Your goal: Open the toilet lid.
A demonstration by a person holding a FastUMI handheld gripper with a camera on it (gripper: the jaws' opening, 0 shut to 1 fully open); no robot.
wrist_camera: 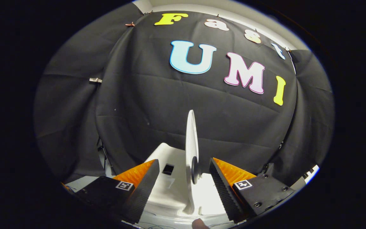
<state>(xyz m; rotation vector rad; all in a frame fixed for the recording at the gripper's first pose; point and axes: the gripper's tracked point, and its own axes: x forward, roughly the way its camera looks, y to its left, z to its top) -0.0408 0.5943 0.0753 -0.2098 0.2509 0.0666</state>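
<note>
Gripper view looks forward along two fingers toward the black cloth wall (pixel 157 105) of the booth. Going from left to right: at about nine o'clock a small metal clip (pixel 95 80) pinches the cloth, and a second, reddish clip (pixel 130 24) sits near eleven o'clock at the cloth's top edge.

Lower down, at seven o'clock, the left finger (pixel 141 184) reaches in, with a small square marker on its block. Just past its tip lies the white toilet (pixel 170 187), whose body fills the space between the fingers. A small dark square opening (pixel 168 169) shows in the white surface just beside the left finger's tip.

At the middle stands the lid (pixel 191 143), raised on edge and seen almost edge-on as a thin white blade rising from six o'clock toward the centre. It stands upright, close to vertical, between the two fingers but touching neither; there is a clear gap on each side. A dark round patch sits low on its right face.

At five o'clock the right finger (pixel 222 187) comes in, also with a square marker. The gripper (pixel 184 167) is spread wide and holds nothing. At six o'clock, at the very bottom, a fingertip (pixel 199 224) of the person peeks in.
</note>
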